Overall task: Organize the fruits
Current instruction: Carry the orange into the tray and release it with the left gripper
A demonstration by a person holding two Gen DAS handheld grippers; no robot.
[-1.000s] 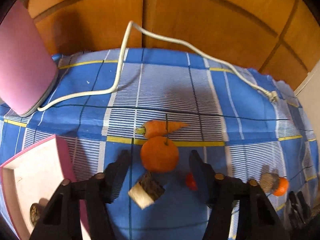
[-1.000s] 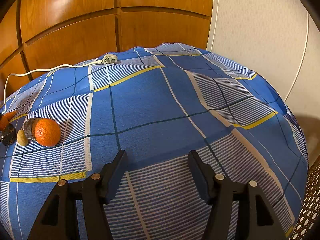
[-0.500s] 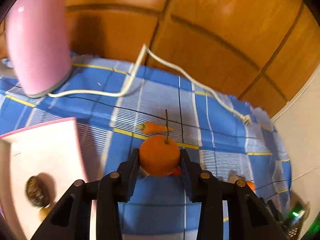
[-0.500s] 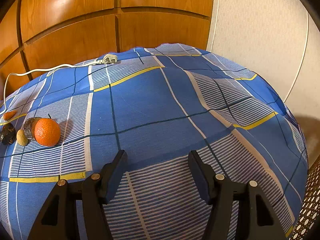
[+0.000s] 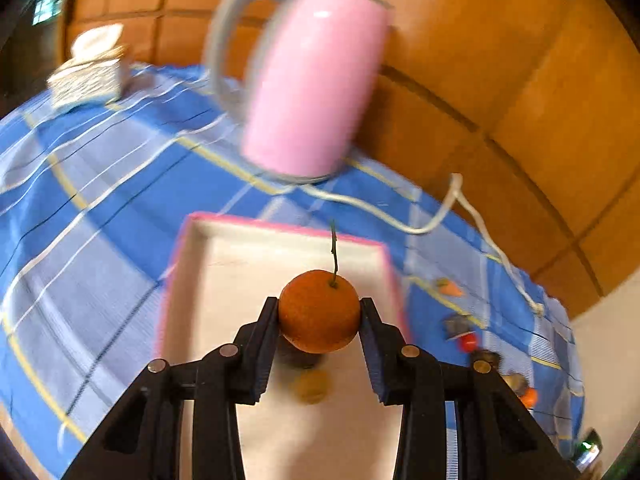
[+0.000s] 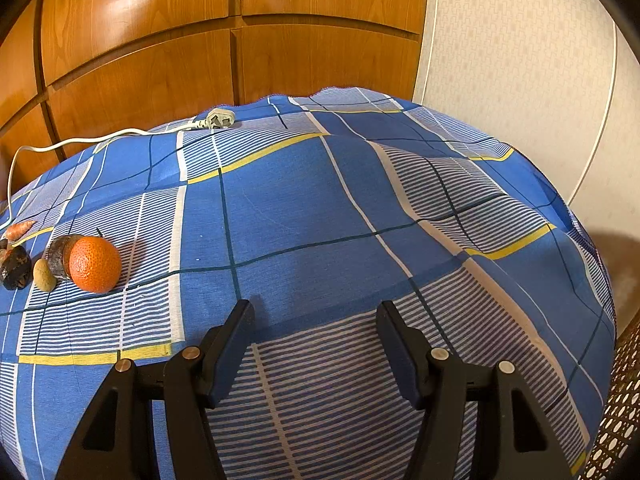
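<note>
Orange with stem sits clamped in our left tongs, held above the pink-rimmed tray. Right tongs gape empty over the blue checked surface; second orange lies far left.

The tablecloth is blue, checked with white stripes and yellow bars. Both oranges are bright orange. The kettle is pink with a grey handle; the tray is white, rimmed pink.
</note>
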